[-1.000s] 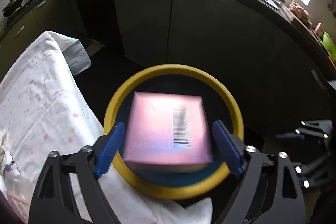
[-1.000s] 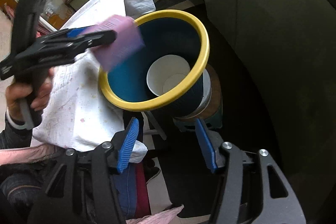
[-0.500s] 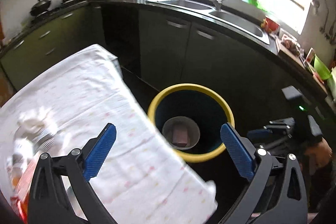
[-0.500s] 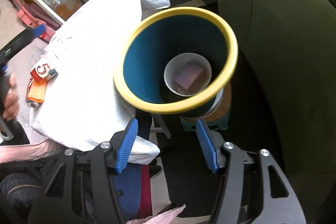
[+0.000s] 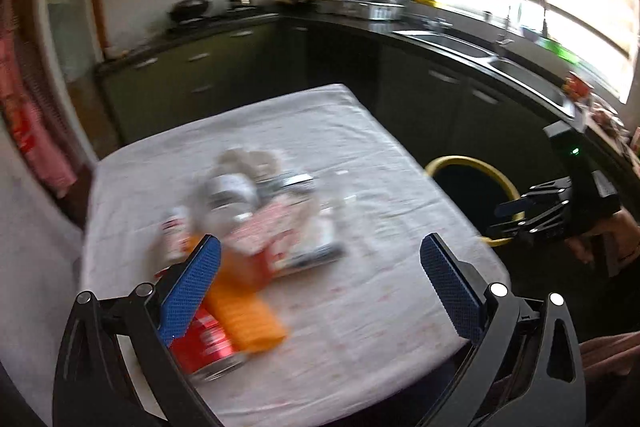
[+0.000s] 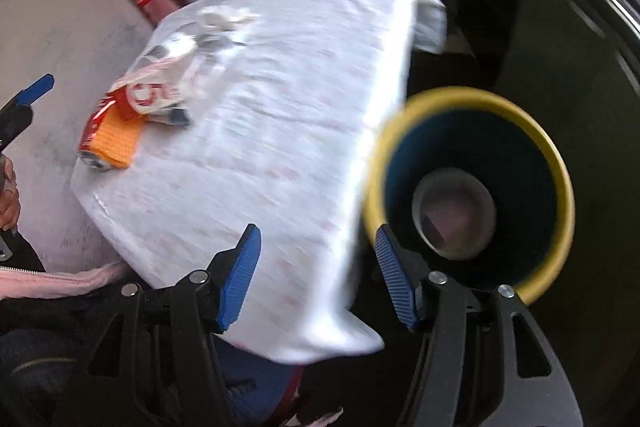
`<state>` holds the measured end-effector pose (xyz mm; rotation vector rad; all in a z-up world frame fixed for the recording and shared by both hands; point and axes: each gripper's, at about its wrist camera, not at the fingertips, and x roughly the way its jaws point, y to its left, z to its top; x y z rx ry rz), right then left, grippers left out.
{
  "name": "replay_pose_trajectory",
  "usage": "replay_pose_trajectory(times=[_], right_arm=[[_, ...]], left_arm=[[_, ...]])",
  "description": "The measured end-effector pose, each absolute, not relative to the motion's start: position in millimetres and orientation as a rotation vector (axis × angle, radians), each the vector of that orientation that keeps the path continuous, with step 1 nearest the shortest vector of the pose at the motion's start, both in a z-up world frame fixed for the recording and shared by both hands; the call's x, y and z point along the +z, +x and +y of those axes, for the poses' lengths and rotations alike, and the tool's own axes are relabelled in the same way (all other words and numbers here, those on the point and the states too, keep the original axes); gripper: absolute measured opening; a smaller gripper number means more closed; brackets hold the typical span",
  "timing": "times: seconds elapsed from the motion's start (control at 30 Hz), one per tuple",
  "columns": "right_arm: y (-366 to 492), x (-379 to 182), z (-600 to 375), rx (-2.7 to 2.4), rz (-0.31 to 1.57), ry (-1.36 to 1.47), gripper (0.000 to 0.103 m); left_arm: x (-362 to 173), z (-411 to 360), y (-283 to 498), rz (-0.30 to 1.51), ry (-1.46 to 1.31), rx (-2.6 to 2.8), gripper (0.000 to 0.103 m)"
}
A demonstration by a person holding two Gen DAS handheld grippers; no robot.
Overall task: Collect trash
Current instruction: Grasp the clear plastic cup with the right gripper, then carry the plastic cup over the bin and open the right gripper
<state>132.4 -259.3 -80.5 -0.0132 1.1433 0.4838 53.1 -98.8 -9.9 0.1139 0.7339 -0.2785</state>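
Note:
A pile of trash lies on the white tablecloth (image 5: 360,163): a red can (image 5: 206,347), an orange packet (image 5: 244,311), a red-and-white wrapper (image 5: 276,231), clear plastic (image 5: 228,191) and crumpled paper. My left gripper (image 5: 320,283) is open and empty above the table's near side, by the can. The yellow-rimmed blue bin (image 6: 472,187) stands beside the table; the pink box (image 6: 444,223) lies inside it in a white cup. My right gripper (image 6: 316,275) is open and empty, over the table's edge beside the bin. The trash pile (image 6: 148,99) also shows in the right wrist view.
Dark green kitchen cabinets (image 5: 424,99) and a black counter with a sink (image 5: 452,43) run behind the table and bin. A wall is at the table's left side. The person's pink sleeve (image 6: 52,279) is near the table's corner.
The pink box left my left gripper and dropped into the bin. My left gripper swung back left over the table to the trash pile. My right gripper shifted left toward the table's edge.

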Motion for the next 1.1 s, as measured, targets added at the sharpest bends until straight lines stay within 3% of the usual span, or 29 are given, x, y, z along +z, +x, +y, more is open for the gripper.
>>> replay_pose_trajectory(times=[0.37, 0.7, 0.77, 0.8, 1.1], right_arm=[[154, -73, -138, 0.477, 0.988, -0.160, 0.055], [188, -99, -88, 0.279, 0.901, -0.270, 0.031], [194, -101, -88, 0.236, 0.876, -0.294, 0.010], [198, -100, -89, 0.206, 0.851, -0.314, 0.007], [227, -83, -132, 0.221, 0.863, -0.134, 0.005]], left_arm=[[-27, -40, 36, 0.717, 0.069, -0.228, 0.098], [-47, 1, 39, 0.752, -0.053, -0.215, 0.098], [-51, 7, 41, 0.763, -0.074, -0.215, 0.098], [-54, 9, 42, 0.766, -0.078, -0.213, 0.098], [-59, 9, 43, 0.758, -0.073, -0.204, 0.098]])
